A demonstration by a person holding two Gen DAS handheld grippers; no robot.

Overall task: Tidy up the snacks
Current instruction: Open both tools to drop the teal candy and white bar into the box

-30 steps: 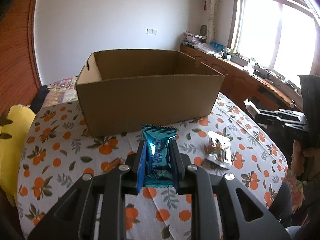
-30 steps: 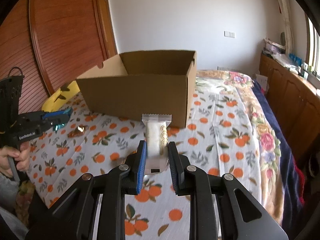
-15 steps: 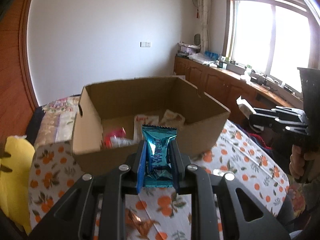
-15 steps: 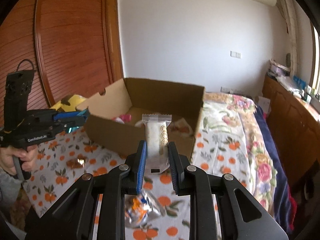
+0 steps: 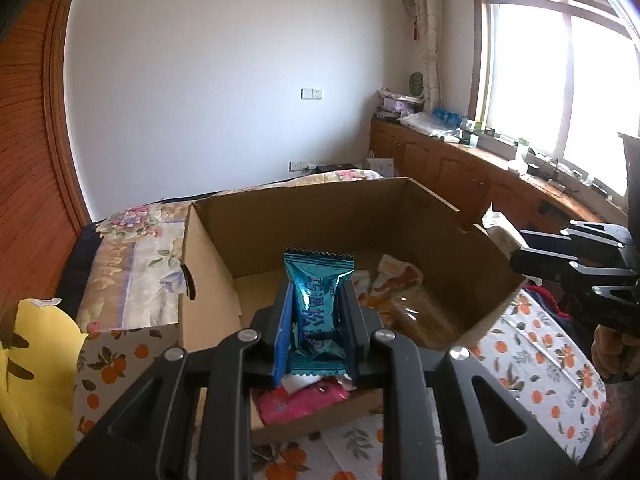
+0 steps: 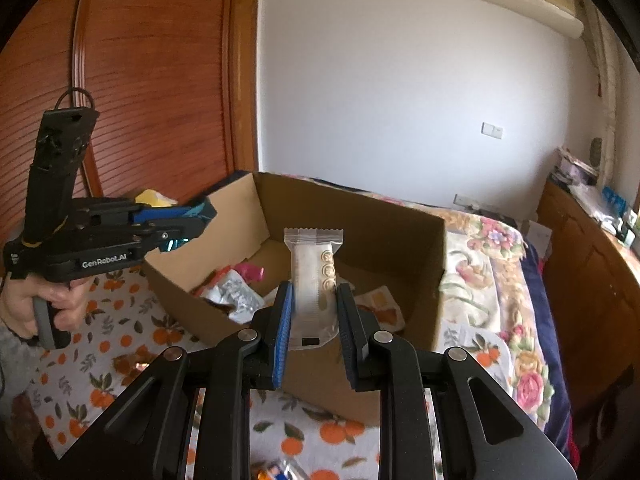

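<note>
Currently I have both tools loaded and poised above the cardboard box (image 5: 472, 308), which stands on the orange-patterned tablecloth (image 5: 536, 364).

Left gripper (image 5: 318, 322): jaws nearly closed, pinching the teal snack packet (image 5: 318, 304) across its width. I hold it low on the body so that the upper half projects clear of the fingers and can fall free on release. The packet's long axis runs along the fingers and points forward and away from the tool; its serrated seal is uppermost in the left wrist view. It hangs over the near part of the box interior, above a pink wrapper (image 5: 298, 400) and near a tan wrapper (image 5: 396, 276) lying on the box floor.

Right gripper (image 6: 313, 316): jaws set narrow, clamping the white snack bar (image 6: 314, 280) at its lower half. Its long axis likewise follows the fingers, with the crimped end farthest from the tool. It is over the near wall of the box, not yet lowered inside.

In my judgement, each grip across the short dimension keeps the packet stiff in transit. Both tools angle downward toward the opening, which suits a drop into the box beside the silver-and-white wrapper (image 6: 236, 296) already there. The person's hand (image 6: 48, 312) grips the left tool's handle.
</note>
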